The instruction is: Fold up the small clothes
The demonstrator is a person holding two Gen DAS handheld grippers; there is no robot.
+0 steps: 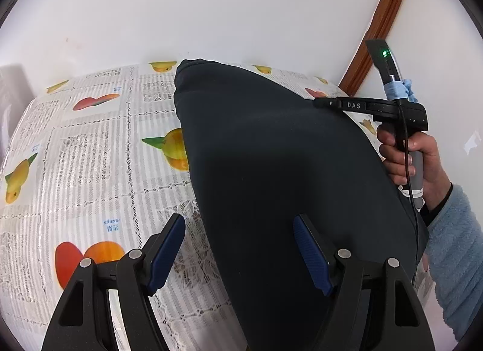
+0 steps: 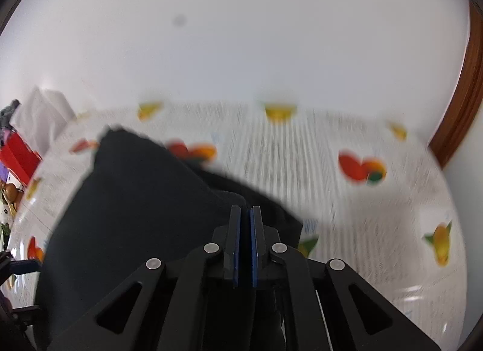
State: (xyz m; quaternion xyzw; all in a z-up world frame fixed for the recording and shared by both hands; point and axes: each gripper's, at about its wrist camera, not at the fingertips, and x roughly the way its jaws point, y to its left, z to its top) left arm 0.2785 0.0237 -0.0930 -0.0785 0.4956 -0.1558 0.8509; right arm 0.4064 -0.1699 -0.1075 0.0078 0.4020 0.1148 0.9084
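A dark navy garment (image 1: pixel 271 176) lies on the table covered by a fruit-print cloth (image 1: pixel 90 145). My left gripper (image 1: pixel 238 230) is open above the garment's near left edge; its right finger (image 1: pixel 311 257) is over the fabric and its left finger (image 1: pixel 166 251) over the tablecloth. My right gripper (image 2: pixel 245 215) is shut on the dark garment (image 2: pixel 135 200) and holds its right edge. In the left wrist view the right gripper (image 1: pixel 320 103) shows at the garment's far right side, held by a hand.
A white wall stands behind the table. A wooden frame (image 1: pixel 380 22) runs up at the right. Red and other coloured objects (image 2: pixel 18 154) and a white cloth (image 2: pixel 42 115) lie at the table's left end. The right wrist view is motion-blurred.
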